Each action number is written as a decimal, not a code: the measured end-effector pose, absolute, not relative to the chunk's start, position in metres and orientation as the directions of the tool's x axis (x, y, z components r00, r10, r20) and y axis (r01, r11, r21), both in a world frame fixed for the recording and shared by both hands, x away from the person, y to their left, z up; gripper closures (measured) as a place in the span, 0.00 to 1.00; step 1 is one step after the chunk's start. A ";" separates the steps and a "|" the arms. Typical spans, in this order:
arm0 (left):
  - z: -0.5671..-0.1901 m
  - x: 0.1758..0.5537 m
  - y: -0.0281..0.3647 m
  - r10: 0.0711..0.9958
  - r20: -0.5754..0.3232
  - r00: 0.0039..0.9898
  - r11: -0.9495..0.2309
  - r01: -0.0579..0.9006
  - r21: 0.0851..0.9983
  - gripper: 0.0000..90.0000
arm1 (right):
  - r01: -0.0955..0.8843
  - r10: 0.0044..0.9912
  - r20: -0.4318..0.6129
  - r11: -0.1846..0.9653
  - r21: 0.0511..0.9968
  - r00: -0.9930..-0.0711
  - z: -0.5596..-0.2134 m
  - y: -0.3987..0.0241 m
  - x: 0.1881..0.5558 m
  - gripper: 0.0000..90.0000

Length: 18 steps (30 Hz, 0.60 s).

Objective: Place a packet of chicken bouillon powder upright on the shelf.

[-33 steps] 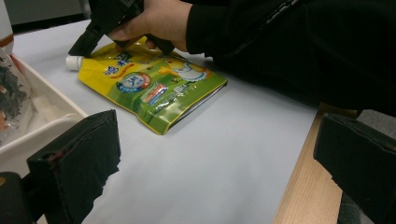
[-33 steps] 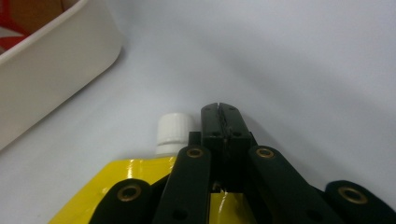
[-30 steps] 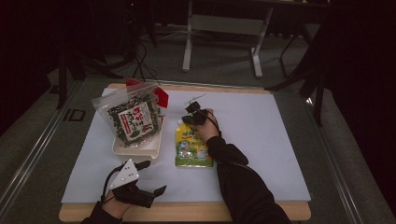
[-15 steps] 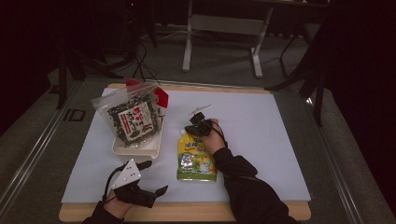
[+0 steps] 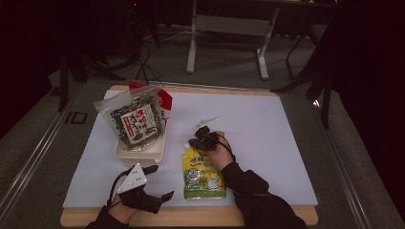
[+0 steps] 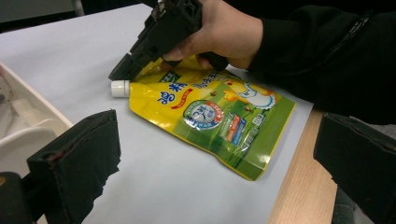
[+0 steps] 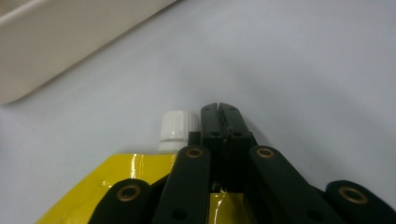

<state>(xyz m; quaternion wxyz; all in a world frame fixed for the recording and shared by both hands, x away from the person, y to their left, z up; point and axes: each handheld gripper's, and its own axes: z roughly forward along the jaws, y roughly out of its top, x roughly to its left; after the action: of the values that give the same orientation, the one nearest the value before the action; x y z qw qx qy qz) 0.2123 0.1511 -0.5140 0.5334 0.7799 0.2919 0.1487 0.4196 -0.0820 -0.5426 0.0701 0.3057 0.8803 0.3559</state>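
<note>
A yellow pouch [image 5: 202,169] lies flat on the white mat [image 5: 286,143], near the table's front edge, its white cap [image 7: 176,126] pointing away from the person. The right gripper [image 5: 199,142] is clamped shut on the pouch's top edge, just beside the cap. The left gripper [image 5: 155,183] rests apart, jaws wide and empty. The grip is thin and off-centre — a pull could slip off the slick film, or swing the pouch toward the tray [image 5: 143,153] holding a seaweed bag [image 5: 135,121].

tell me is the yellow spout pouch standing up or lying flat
Lying flat. The yellow pouch rests face up on the white mat, its white cap pointing sideways along the surface, with the right gripper shut on its top edge.
</note>
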 end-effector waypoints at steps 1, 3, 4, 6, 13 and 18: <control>-0.514 0.212 0.151 0.613 -0.076 0.786 -0.265 0.296 0.918 0.02 | 0.488 0.588 0.094 0.560 0.670 -0.803 -0.543 -0.082 0.420 0.99; -0.514 0.212 0.151 0.612 -0.077 0.787 -0.263 0.295 0.919 0.02 | 0.479 0.585 0.086 0.561 0.675 -0.807 -0.538 -0.084 0.420 0.96; -0.514 0.212 0.151 0.611 -0.077 0.788 -0.264 0.294 0.919 0.02 | 0.477 0.581 0.092 0.557 0.680 -0.809 -0.535 -0.085 0.419 0.95; -0.514 0.212 0.151 0.612 -0.074 0.788 -0.264 0.292 0.919 0.02 | 0.472 0.578 0.091 0.555 0.685 -0.811 -0.532 -0.087 0.418 0.94; -0.515 0.213 0.149 0.608 -0.074 0.790 -0.265 0.290 0.920 0.02 | 0.405 0.533 0.049 0.577 0.709 -0.845 -0.499 -0.111 0.398 0.84; -0.515 0.213 0.148 0.607 -0.069 0.792 -0.270 0.288 0.919 0.02 | 0.376 0.521 0.014 0.597 0.709 -0.854 -0.482 -0.136 0.389 0.80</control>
<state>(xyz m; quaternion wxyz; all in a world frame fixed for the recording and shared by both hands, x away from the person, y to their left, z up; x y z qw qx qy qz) 0.2129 0.1478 -0.5147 0.5323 0.7827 0.2856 0.1499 0.3889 -0.1357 -0.4822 0.0974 0.2524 0.8882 0.3712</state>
